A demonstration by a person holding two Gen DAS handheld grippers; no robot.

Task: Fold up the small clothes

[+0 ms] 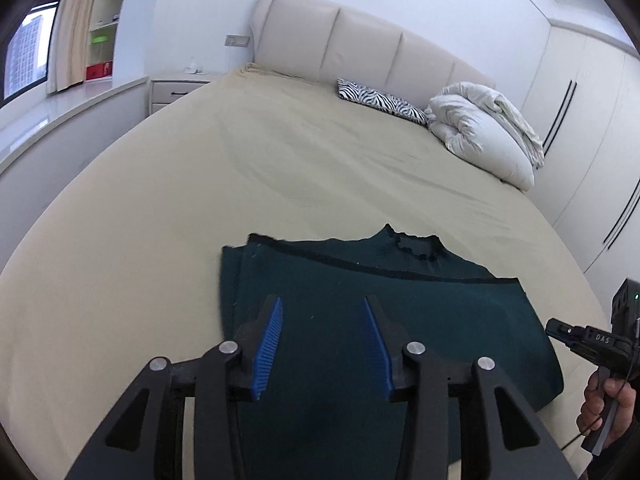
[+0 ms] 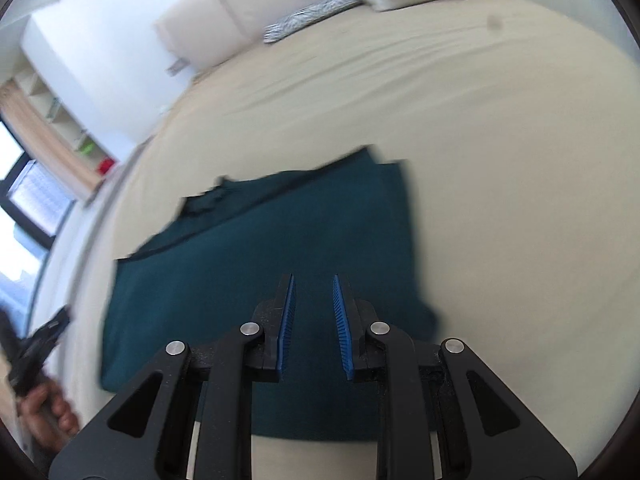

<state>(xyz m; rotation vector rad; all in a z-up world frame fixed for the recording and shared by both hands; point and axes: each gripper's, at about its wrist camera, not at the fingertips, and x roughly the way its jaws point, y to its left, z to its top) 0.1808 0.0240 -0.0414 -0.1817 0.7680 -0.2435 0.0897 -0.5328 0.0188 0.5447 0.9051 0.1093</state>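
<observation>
A dark green knitted top point(image 1: 360, 300) lies flat on the beige bed sheet point(image 1: 200, 184), folded over, its collar toward the headboard. My left gripper point(image 1: 322, 308) hovers above the garment's near part, its blue pads apart with nothing between them. In the right wrist view the same green top point(image 2: 280, 248) spreads below my right gripper point(image 2: 314, 286), whose blue pads stand a narrow gap apart and hold no cloth. The right gripper point(image 1: 554, 330) also shows at the right edge of the left wrist view, in a hand point(image 1: 608, 404). The left gripper point(image 2: 56, 322) shows at the left edge, blurred.
A zebra-print pillow point(image 1: 380, 100) and a rolled white duvet point(image 1: 484, 128) lie by the padded headboard point(image 1: 360, 40). A nightstand point(image 1: 176, 90) and a white counter point(image 1: 60, 120) run along the left. Wardrobe doors point(image 1: 592, 120) stand on the right.
</observation>
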